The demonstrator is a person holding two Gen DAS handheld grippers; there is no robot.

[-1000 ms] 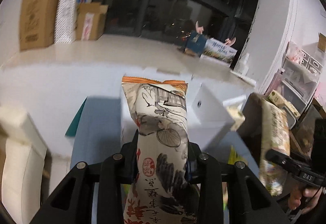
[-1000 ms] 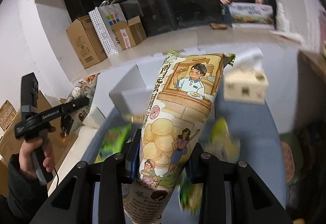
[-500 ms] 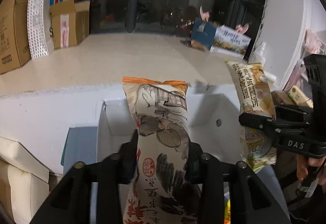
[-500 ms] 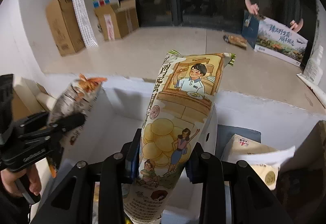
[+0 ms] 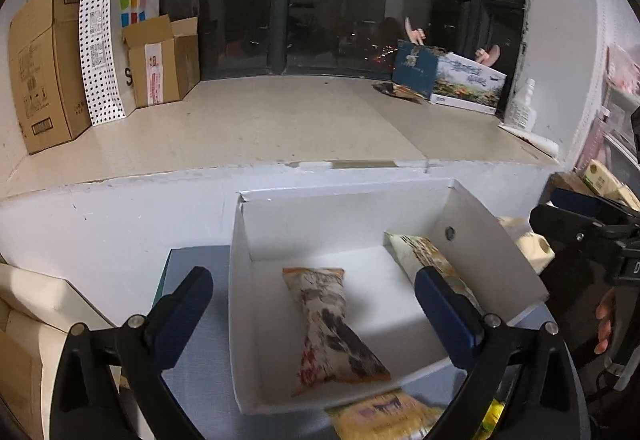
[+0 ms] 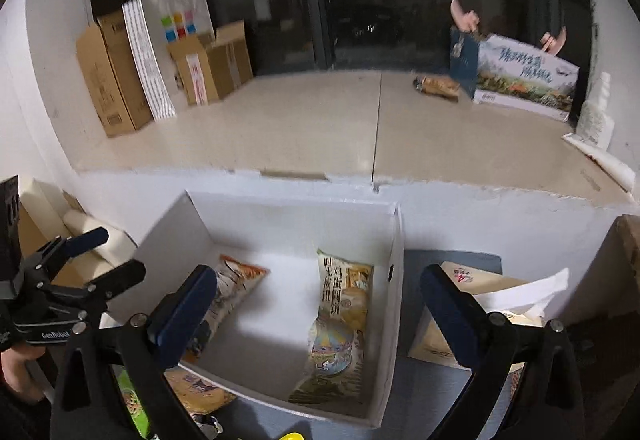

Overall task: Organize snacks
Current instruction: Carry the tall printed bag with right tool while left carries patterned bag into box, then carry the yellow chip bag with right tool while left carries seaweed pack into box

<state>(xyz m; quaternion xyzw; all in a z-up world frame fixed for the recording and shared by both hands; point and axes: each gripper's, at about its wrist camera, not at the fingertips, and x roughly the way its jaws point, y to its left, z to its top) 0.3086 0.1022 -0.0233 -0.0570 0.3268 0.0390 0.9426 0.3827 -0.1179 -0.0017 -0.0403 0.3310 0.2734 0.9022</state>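
Note:
A white open box [image 5: 492,252] [image 6: 394,280] stands on the blue-grey surface. Two snack packs lie inside it. The orange-edged ink-drawing pack [image 5: 330,328] [image 6: 228,288] lies on the left. The yellow biscuit pack [image 5: 430,260] [image 6: 340,324] lies on the right against the wall. My left gripper [image 5: 314,310] is open and empty above the box. My right gripper [image 6: 316,310] is open and empty above the box. Each gripper shows at the edge of the other's view: the right [image 5: 580,232], the left [image 6: 68,280].
More snack packs lie in front of the box: yellow [image 5: 384,416], green [image 6: 130,400]. A tissue box [image 6: 480,304] stands right of the box. Behind is a white ledge [image 5: 280,128] with cardboard boxes [image 5: 44,64], a dotted paper bag [image 5: 116,36] and a printed carton [image 5: 460,84].
Both grippers opened and let go of their packs, which now lie in the white box. Both grippers have drawn back above it.

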